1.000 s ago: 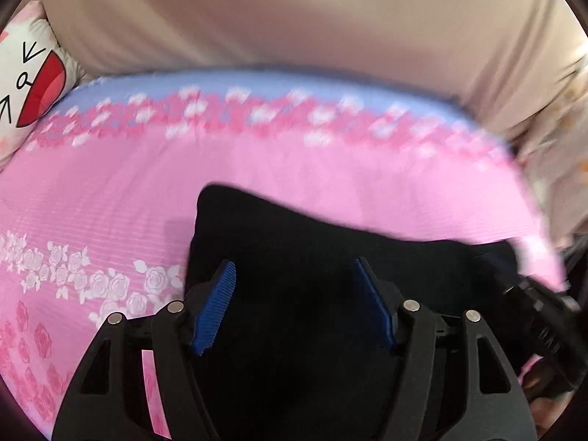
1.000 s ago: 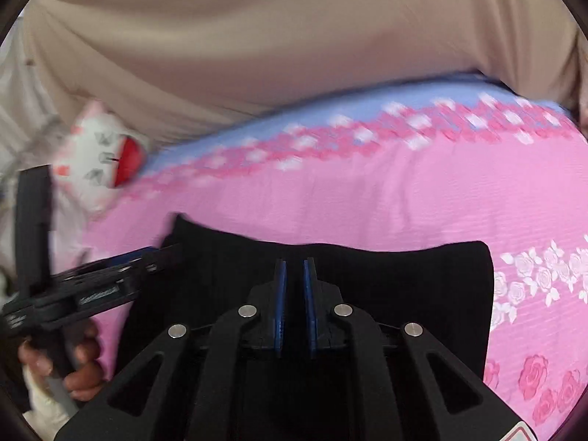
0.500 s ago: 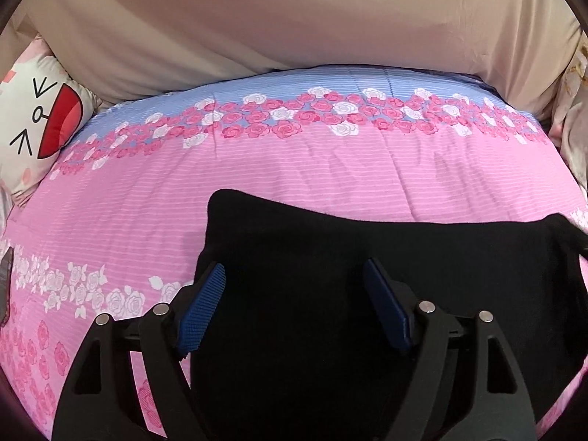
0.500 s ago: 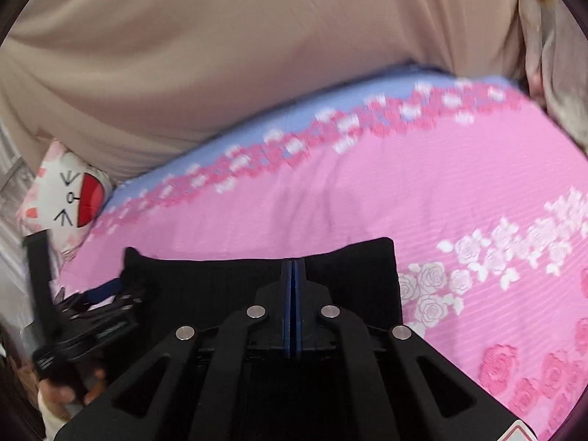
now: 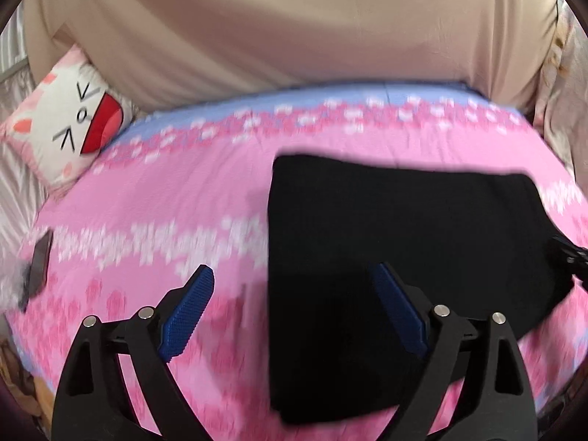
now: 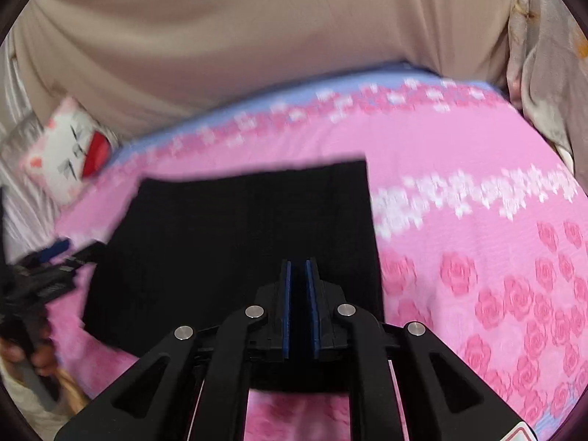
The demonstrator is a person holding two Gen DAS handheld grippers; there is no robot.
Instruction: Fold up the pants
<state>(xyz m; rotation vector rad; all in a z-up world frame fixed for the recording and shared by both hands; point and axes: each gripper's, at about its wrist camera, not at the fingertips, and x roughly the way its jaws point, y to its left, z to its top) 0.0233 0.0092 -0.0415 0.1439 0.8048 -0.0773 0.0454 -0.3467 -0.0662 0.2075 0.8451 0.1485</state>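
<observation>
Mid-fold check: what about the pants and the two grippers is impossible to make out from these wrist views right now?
- Right gripper, right wrist view: whether the nearly closed pads pinch the pants; black on black.
- Near edge of the pants, both views: hidden behind the gripper bodies.
- Fold layers and creases: the pants show as a flat black shape, with motion blur.
- Left gripper, right wrist view: blurred at the left edge; its open fingers show only in its own view.

You have the folded pants [image 5: 404, 257] lying on the bed [image 5: 165, 202]. Behind them hangs a curtain [image 5: 294, 29]; the pillow [image 5: 70, 121] lies far left, the phone [image 5: 38, 268] near the left edge.
</observation>
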